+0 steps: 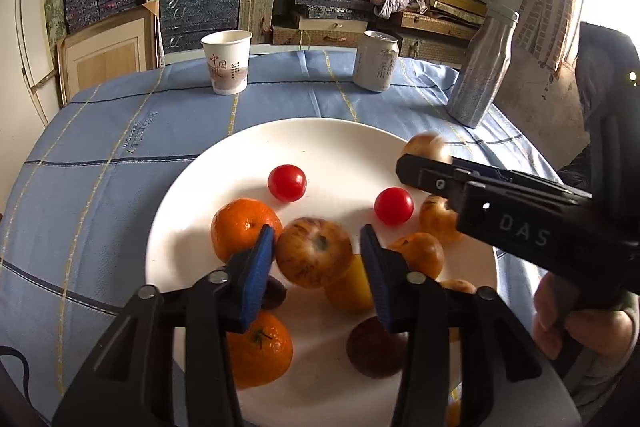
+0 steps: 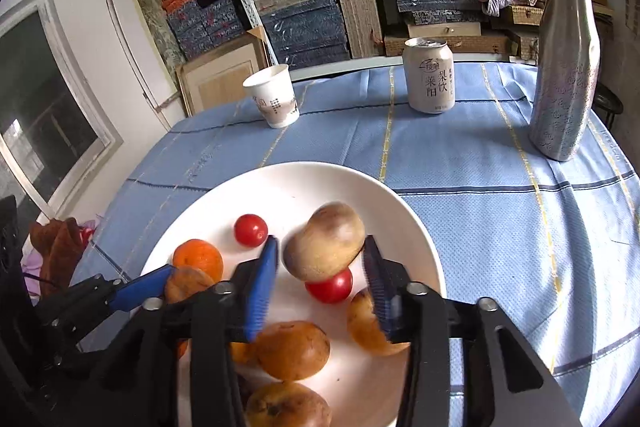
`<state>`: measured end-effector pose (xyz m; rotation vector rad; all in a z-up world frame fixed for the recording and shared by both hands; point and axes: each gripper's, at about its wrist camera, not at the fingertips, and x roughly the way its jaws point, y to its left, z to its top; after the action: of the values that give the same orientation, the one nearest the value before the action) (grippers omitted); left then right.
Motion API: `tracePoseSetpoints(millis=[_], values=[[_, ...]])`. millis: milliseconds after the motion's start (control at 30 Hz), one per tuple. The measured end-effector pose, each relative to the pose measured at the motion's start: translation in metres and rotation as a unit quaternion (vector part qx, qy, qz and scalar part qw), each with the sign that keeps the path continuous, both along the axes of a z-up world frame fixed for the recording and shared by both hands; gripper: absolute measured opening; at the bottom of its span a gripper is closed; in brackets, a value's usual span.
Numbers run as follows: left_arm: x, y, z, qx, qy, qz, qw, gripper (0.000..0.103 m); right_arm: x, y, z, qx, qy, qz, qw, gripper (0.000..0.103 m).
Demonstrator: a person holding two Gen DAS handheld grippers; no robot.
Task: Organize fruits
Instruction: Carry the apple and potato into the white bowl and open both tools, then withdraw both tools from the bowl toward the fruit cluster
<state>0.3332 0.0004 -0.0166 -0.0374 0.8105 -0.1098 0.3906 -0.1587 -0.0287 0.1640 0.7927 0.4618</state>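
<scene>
White plate (image 1: pixel 192 195) on my blue cloth (image 1: pixel 100 147) holds the fruit.
I count two cherry tomatoes (image 1: pixel 287 183) and three mandarins (image 1: pixel 244 229); left gripper (image 1: pixel 318 263) and right gripper (image 2: pixel 320 267) both spread, each straddling an apple (image 1: pixel 314 251) unpinched.
</scene>
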Motion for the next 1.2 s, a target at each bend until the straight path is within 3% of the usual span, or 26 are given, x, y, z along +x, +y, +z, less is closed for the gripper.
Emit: tracePoseSetpoints(millis=[33,200,300,367,467,567,767,900,1200], values=[[-0.001,0.001,0.001,-0.003,-0.003,0.0,1.0,0.051,-0.003,-0.002,0.001,0.007,-0.011,-0.003,1.0,0.058],[-0.014,0.007,0.015,-0.015,-0.013,0.0,0.9998,0.051,-0.026,-0.008,0.033,0.017,-0.058,-0.004,0.998,0.058],[-0.035,0.015,0.032,-0.013,-0.035,0.009,0.9993,0.057,-0.06,-0.008,0.07,0.016,-0.106,0.008,0.994,0.06],[-0.051,0.021,0.041,-0.017,-0.045,0.016,0.9987,0.061,-0.086,-0.011,0.086,0.017,-0.132,0.012,0.991,0.07],[-0.083,0.034,0.049,-0.027,-0.057,0.033,0.9975,0.065,-0.128,-0.014,0.097,0.011,-0.158,0.023,0.987,0.073],[-0.117,0.04,0.041,-0.022,-0.055,0.041,0.9974,0.066,-0.168,-0.019,0.09,0.01,-0.17,0.029,0.985,0.074],[-0.173,0.023,0.011,0.051,-0.051,0.024,0.9971,0.067,-0.229,-0.032,0.045,0.002,-0.162,0.034,0.986,0.075],[-0.183,0.023,-0.005,0.045,-0.032,0.014,0.9984,0.068,-0.232,-0.041,0.023,-0.012,-0.129,0.024,0.991,0.075],[-0.185,0.012,-0.015,0.052,-0.019,-0.012,0.9984,0.068,-0.228,-0.047,0.021,-0.003,-0.117,0.016,0.993,0.076]])
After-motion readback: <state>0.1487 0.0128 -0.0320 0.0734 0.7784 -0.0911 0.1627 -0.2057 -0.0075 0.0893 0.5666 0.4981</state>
